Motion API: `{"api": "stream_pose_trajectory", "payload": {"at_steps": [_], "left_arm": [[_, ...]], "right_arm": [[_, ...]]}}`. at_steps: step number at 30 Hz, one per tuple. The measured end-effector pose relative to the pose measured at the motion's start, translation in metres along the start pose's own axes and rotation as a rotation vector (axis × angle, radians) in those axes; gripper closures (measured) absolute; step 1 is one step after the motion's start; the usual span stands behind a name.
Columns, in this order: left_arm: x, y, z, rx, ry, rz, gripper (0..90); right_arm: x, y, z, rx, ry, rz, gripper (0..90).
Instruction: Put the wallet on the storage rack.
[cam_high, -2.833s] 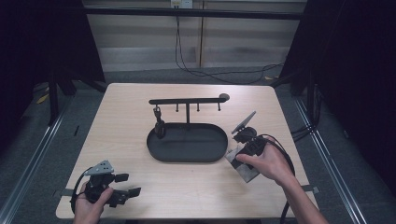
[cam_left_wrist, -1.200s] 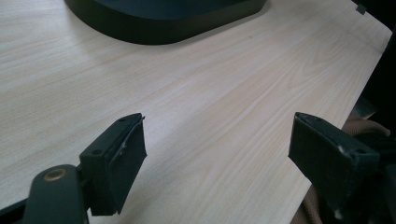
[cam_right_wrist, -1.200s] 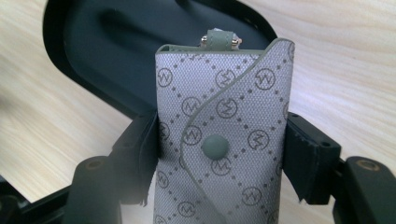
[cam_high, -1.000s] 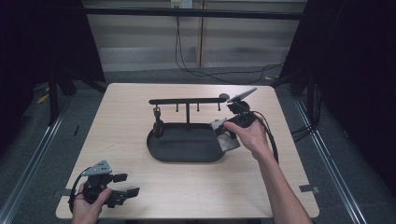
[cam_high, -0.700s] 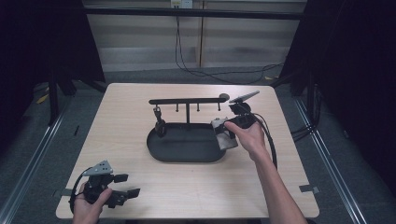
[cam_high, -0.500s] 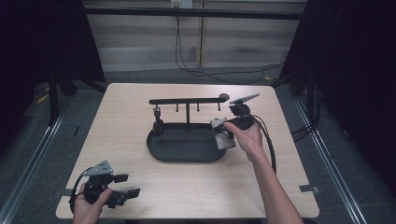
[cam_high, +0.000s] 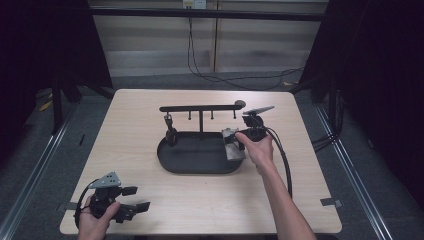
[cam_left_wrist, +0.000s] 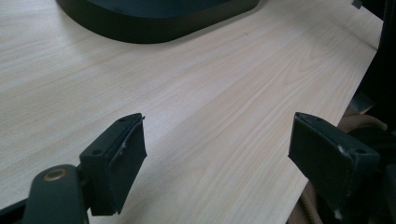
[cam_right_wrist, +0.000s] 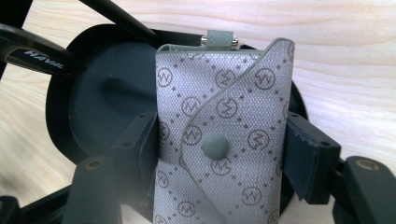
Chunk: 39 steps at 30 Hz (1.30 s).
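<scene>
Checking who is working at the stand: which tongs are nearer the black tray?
Right. The right tongs hold a grey pouch over the black tray's right end; the left tongs sit open near the table's front left corner.

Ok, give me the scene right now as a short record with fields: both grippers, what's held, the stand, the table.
right gripper: shut on the grey pouch, jaws pressing its two sides
grey pouch: monogram fabric, snap flap closed, held over the right end of the tray
left gripper: open, nothing between the jaws, near the table's front left corner
black stand: crossbar with hooks above an oval tray; one small dark item hangs at its left
table: light wood
</scene>
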<state>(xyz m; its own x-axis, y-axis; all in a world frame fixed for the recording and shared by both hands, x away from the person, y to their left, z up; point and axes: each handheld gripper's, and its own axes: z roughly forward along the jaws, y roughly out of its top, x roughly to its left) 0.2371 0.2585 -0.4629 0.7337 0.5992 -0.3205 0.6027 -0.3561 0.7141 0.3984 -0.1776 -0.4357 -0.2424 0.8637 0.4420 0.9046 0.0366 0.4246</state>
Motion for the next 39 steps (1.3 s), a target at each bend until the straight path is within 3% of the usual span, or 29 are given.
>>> {"api": "stream_pose_trajectory", "payload": {"at_steps": [17,24,39], "left_arm": [[0.0,0.0,0.0,0.002,-0.002,0.006,18.6],[0.0,0.001,0.0,0.001,0.0,0.01,18.6],[0.001,0.001,0.0,0.003,-0.004,0.012,18.6]], "right_arm": [[-0.006,-0.002,0.027,0.03,-0.015,0.023,33.8],[-0.004,-0.002,0.034,0.042,-0.026,0.009,32.9],[-0.001,-0.004,0.035,0.017,-0.043,-0.017,28.8]]}}
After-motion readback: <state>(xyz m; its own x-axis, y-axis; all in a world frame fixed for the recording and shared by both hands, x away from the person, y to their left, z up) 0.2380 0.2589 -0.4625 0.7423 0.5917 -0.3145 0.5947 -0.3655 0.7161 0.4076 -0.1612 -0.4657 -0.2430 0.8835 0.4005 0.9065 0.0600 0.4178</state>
